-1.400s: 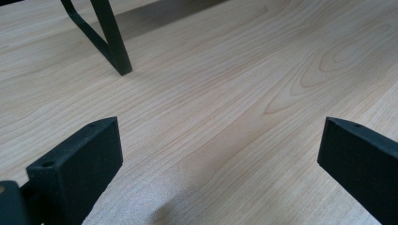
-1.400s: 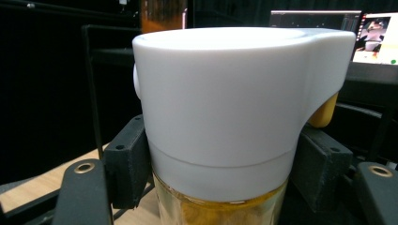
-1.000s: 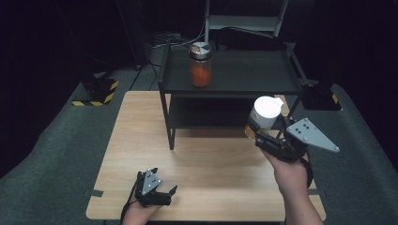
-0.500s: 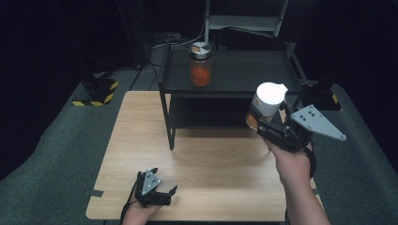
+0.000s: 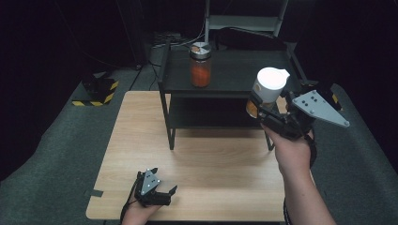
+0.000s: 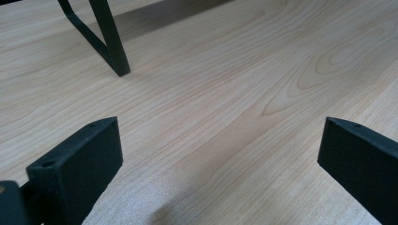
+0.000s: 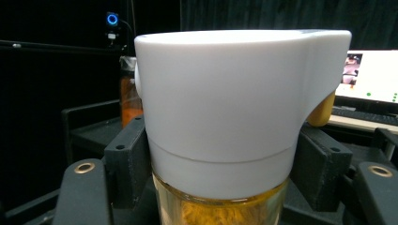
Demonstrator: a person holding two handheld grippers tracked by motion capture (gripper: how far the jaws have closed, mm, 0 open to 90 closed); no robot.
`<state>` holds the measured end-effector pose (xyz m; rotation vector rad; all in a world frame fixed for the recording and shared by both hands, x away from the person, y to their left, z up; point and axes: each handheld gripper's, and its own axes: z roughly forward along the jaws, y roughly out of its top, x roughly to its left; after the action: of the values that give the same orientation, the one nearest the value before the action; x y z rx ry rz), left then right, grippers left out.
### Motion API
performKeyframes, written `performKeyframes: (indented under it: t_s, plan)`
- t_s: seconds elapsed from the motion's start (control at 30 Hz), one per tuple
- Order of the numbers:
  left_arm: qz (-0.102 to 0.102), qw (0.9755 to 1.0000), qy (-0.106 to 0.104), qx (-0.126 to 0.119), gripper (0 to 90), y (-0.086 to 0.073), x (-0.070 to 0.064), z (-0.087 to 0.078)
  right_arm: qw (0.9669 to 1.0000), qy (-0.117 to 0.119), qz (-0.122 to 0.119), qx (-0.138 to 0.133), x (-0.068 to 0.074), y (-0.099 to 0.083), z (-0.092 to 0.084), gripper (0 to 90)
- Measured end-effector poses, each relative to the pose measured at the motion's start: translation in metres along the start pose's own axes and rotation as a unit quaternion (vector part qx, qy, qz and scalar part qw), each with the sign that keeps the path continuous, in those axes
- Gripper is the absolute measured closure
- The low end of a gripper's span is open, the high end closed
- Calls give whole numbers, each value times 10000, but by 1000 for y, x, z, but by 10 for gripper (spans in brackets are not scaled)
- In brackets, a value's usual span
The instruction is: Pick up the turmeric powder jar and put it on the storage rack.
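Observation:
My right gripper (image 5: 263, 110) is shut on a white-lidded jar (image 5: 266, 91) of yellow-orange contents, held upright in the air at the right front corner of the black shelf (image 5: 244, 70). In the right gripper view the white-lidded jar (image 7: 234, 117) sits close up between the two black jaws. A glass jar with orange contents (image 5: 200, 65) stands on the shelf's top, and that orange jar (image 7: 130, 96) shows behind at left. My left gripper (image 5: 157, 192) rests open low at the wooden table's (image 5: 211, 159) front edge, with bare wood between its fingers (image 6: 80, 164).
The shelf's black leg (image 6: 110, 40) stands on the table ahead of the left gripper. A yellow-black striped block (image 5: 98, 91) lies on the grey floor at left. A lit monitor (image 7: 368, 77) glows far right.
My right gripper has lifted the white-lidded jar higher and farther back, to the level of the shelf's top. The left gripper has stayed put.

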<state>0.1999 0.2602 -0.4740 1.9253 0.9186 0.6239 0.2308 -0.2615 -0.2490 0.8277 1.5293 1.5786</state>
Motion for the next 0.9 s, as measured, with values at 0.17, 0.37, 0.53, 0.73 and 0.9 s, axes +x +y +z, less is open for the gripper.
performKeyframes:
  t_s: [0.17,0.37,0.53,0.73,0.9]
  plan:
    - [-13,10000,-11,-6,5,0,0,0,10000,-63,-25,-26,-1,7,6,301]
    - [-18,10000,-17,-15,5,-1,1,0,9999,-114,-51,-72,-3,11,13,301]
    - [-31,10000,-33,-25,5,-1,1,-1,9998,-158,-14,-75,-4,16,22,301]
    - [-82,9999,-53,-51,5,-2,2,-1,9997,-218,-37,-98,-2,20,32,301]
    - [-96,9999,-73,-57,5,-2,3,-1,9995,-285,-47,-101,-3,24,46,301]
